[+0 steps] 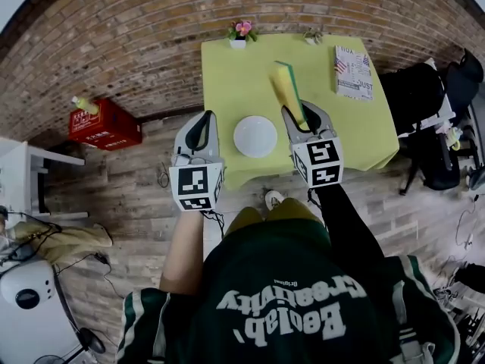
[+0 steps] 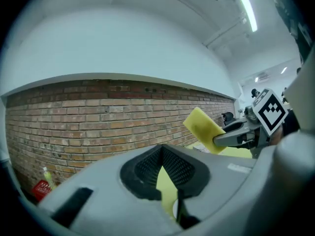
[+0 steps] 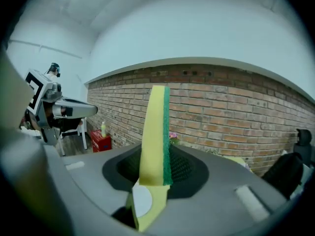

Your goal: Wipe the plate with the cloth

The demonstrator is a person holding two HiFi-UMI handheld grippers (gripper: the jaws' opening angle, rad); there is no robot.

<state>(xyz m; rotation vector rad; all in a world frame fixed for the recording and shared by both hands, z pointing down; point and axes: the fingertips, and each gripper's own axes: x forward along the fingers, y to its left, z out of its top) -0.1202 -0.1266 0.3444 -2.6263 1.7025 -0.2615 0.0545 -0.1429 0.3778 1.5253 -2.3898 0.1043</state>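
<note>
A white plate [image 1: 255, 136] lies on the yellow-green table [image 1: 235, 82], near its front edge. My right gripper [image 1: 300, 117] is shut on a yellow sponge with a green scouring side [image 1: 287, 88], held up above the table just right of the plate. In the right gripper view the sponge [image 3: 154, 132] stands upright between the jaws, with the plate [image 3: 137, 200] showing below it. My left gripper [image 1: 203, 123] hovers left of the plate, off the table's left edge, shut and empty. The left gripper view shows its jaws [image 2: 161, 156] meeting, and the sponge [image 2: 204, 127] off to the right.
A printed booklet [image 1: 353, 72] lies at the table's back right, and a flower pot [image 1: 241, 32] and a small plant [image 1: 312, 36] stand at its back edge. A red crate [image 1: 106, 124] sits on the floor at left, black chairs [image 1: 432, 120] at right. Brick wall behind.
</note>
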